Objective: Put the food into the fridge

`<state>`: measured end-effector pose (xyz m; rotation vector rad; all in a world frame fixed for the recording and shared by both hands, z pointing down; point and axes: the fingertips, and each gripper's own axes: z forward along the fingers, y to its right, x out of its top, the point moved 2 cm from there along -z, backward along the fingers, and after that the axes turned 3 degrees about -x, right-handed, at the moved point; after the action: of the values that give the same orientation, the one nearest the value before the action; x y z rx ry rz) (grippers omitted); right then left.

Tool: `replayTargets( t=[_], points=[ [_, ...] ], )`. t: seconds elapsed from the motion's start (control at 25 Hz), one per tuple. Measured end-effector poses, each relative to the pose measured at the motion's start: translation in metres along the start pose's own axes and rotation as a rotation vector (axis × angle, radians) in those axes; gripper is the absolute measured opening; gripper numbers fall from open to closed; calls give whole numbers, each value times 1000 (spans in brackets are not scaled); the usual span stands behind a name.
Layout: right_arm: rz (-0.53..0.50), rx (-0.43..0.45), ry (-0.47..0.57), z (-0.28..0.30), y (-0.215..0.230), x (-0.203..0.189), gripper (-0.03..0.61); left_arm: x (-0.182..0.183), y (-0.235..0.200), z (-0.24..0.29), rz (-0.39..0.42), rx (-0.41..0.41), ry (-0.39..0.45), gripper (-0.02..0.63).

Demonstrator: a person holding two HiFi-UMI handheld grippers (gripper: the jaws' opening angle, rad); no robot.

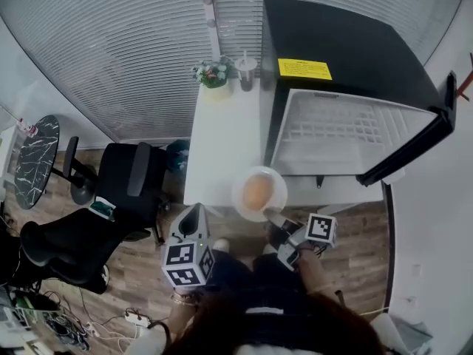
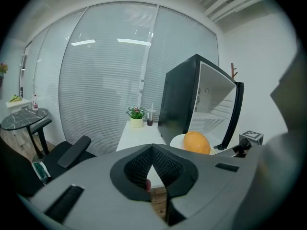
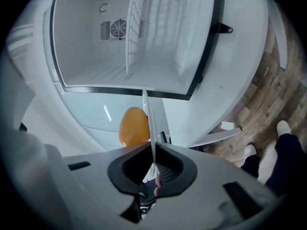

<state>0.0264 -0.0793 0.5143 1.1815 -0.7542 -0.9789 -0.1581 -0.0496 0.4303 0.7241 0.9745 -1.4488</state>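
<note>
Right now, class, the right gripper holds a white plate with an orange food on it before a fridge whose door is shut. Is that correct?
No: the fridge has its door open, as the right gripper view shows. The right gripper does hold the white plate with the orange food.

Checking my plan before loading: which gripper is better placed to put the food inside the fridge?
Right. The right gripper has its jaws pinching the white round plate that carries the orange oval food, facing the open black fridge. The left gripper is shut and empty.
</note>
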Motion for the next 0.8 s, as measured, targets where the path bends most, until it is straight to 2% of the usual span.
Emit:
replayTargets(
  t=[0.44,0.8],
  points=[
    [-18,27,-7,-41,1,31,12,1,47,9,18,19,7,0],
    [-14,47,6,-72,-4,55,12,-12,81,0,-5,49,-5,0]
  ],
)
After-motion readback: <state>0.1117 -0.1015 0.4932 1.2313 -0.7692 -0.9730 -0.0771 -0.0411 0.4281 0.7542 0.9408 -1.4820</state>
